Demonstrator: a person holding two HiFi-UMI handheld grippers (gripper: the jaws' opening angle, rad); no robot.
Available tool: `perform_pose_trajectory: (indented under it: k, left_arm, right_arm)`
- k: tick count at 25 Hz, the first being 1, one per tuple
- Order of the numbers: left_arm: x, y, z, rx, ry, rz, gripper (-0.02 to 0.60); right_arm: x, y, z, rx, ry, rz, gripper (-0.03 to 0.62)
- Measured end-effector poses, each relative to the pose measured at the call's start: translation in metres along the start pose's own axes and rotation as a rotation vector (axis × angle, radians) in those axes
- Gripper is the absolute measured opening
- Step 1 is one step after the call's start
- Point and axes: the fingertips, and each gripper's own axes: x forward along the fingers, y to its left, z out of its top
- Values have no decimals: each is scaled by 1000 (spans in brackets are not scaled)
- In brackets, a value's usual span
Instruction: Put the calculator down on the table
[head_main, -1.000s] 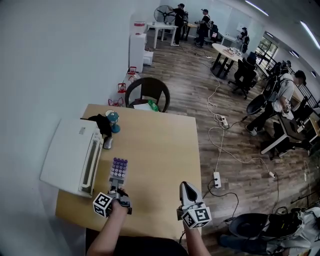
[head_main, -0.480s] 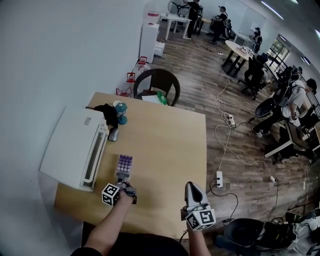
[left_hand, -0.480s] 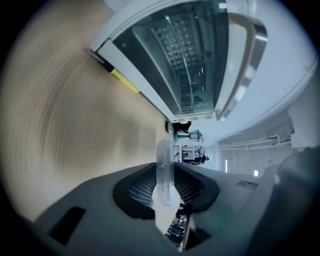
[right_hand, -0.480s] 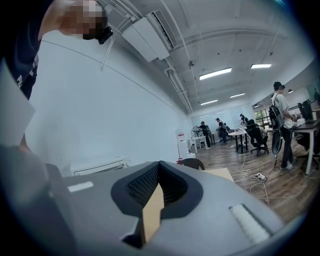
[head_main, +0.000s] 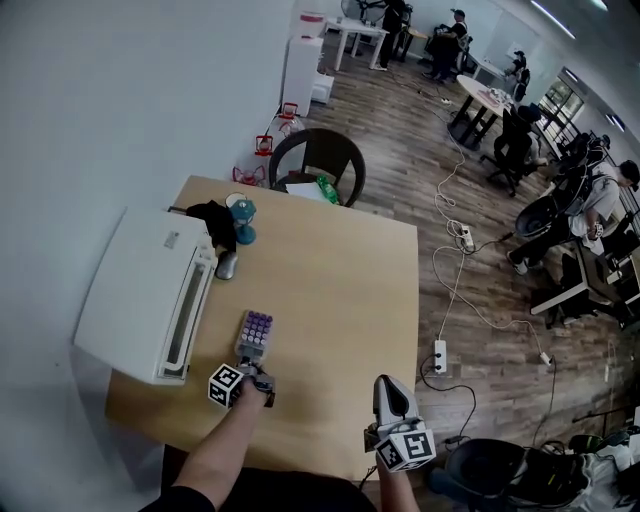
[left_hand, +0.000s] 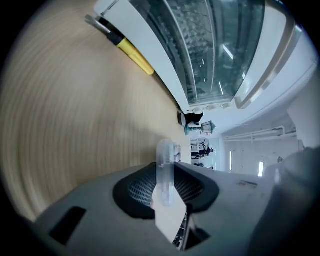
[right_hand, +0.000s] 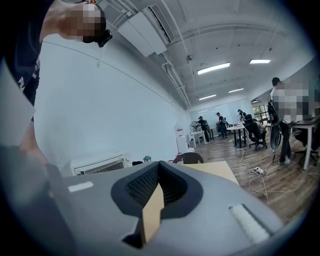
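Note:
The calculator (head_main: 255, 332), grey with purple keys, is held just above or on the wooden table (head_main: 340, 300), near the printer's front corner; I cannot tell whether it touches the wood. My left gripper (head_main: 251, 363) is shut on its near end. In the left gripper view the calculator (left_hand: 164, 152) shows edge-on, pinched between the two dark pads of the left gripper (left_hand: 165, 170). My right gripper (head_main: 390, 388) hovers at the table's front right edge. Its jaws meet with nothing between them in the right gripper view (right_hand: 159, 170).
A white printer (head_main: 150, 295) fills the table's left side, with a yellow bar (left_hand: 135, 56) along its front. A mouse (head_main: 227, 265), a small teal fan (head_main: 243, 215) and a black object (head_main: 212, 222) sit behind. A chair (head_main: 320, 165) stands at the far edge.
My left gripper has come down toward the table with the calculator still in it. The right gripper has stayed about where it was.

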Motion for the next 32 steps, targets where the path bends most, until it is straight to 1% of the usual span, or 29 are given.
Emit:
perform_pose_trajectory:
  k: [3,6,9,11,13,14,16,18,19,22,24,26,29,32]
  left_arm:
    - [2,3,-4,-34,-9,-13,95]
    - [1,13,-1,-39,-15,22,92]
    - [1,19,-4,-47,-29,65,92]
    - [0,19,-6,-41,-40,72,91]
    - [1,14,-10,-19,-17,53,125]
    - [2,11,-13,-13,-3,43,168]
    - [1,5,-15,-33,2,34,208]
    - [-5,1,-13,-65,-9,29,220]
    - [-8,-2,-11,-70,-12,26,248]
    - [-20,-2,-7,-69,-14,34,278]
    - [-31,-5,-6,-68,-12,28,285]
    - [-46,-23,-7,-60,0,-21,285]
    - [-77,-62,-8,-60,21,-138,274]
    - [-112,-99,-12,-89,28,-261,274]
  right_arm:
    - [1,3,0,-5,12,18,11]
    - [3,9,-5,2,19,27,11]
    - [4,7,-7,37,20,21,11]
    - [3,8,-7,46,21,27,11]
    - [2,8,-9,46,25,32,11]
    - [2,8,-9,45,26,34,11]
    - [1,7,-7,43,22,35,11]
    - [1,7,-4,45,16,36,11]
    - [1,8,-4,46,13,37,11]
    - [2,9,-5,49,5,38,11]
    - [3,11,-5,48,0,40,11]
    - [3,13,-2,46,-4,49,11]
    - [5,22,-2,49,-11,68,11]
    - [5,25,-2,41,-15,75,11]
